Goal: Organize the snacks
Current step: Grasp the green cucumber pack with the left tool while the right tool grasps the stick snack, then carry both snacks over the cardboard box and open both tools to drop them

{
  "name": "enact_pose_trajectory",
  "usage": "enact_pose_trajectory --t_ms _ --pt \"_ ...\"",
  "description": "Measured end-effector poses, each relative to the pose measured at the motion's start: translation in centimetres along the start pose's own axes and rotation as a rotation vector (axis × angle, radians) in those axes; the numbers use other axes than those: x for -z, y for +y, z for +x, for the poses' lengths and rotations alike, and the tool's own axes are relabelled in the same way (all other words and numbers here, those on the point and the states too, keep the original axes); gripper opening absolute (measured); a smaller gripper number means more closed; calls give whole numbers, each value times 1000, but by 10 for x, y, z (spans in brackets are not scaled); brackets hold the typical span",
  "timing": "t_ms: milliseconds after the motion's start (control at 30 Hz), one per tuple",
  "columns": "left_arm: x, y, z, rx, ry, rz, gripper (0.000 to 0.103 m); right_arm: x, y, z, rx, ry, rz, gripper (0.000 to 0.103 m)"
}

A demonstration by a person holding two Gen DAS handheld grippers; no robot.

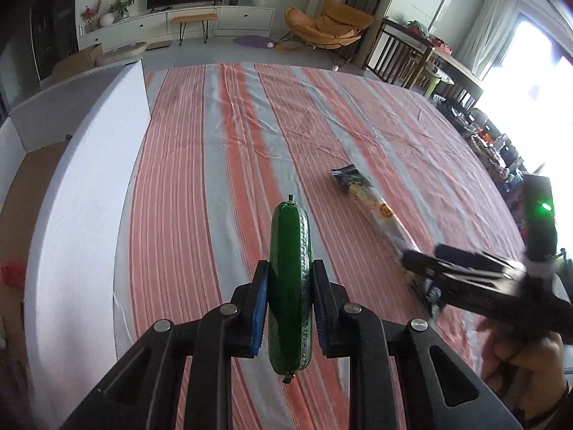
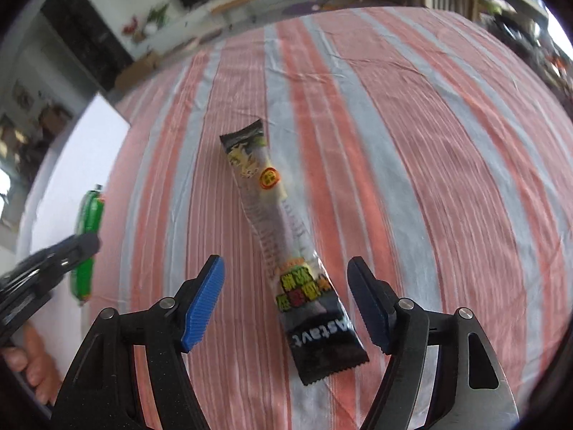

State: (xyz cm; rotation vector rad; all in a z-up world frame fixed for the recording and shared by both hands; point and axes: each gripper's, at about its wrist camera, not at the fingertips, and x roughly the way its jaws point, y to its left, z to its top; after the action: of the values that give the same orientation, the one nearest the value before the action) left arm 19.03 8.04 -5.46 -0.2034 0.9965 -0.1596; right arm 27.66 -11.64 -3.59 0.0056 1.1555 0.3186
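My left gripper (image 1: 290, 301) is shut on a green sausage stick (image 1: 290, 286), held upright above the red-and-grey striped cloth (image 1: 215, 179). It also shows in the right wrist view (image 2: 87, 229), at the left. A long black-and-clear snack packet (image 2: 286, 243) lies on the cloth. My right gripper (image 2: 286, 304) is open, its blue pads on either side of the packet's near end, not touching it. In the left wrist view the packet (image 1: 365, 197) lies to the right, with the right gripper (image 1: 462, 279) over its near end.
A white box wall (image 1: 86, 197) stands along the cloth's left edge, with a cardboard floor (image 1: 21, 186) behind it. Beyond the table are a TV unit (image 1: 186, 21), an orange chair (image 1: 329, 25) and cluttered items (image 1: 494, 143) at the right.
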Motion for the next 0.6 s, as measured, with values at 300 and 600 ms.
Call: enact_pose_trajectory --t_ms 300,600 --pt "23 1 -134 93 -149 51 22 -13 11 19 120 151 -1 12" --pt "47 83 -242 -8 -277 -31 22 3 22 -95 -319 -61 206 12"
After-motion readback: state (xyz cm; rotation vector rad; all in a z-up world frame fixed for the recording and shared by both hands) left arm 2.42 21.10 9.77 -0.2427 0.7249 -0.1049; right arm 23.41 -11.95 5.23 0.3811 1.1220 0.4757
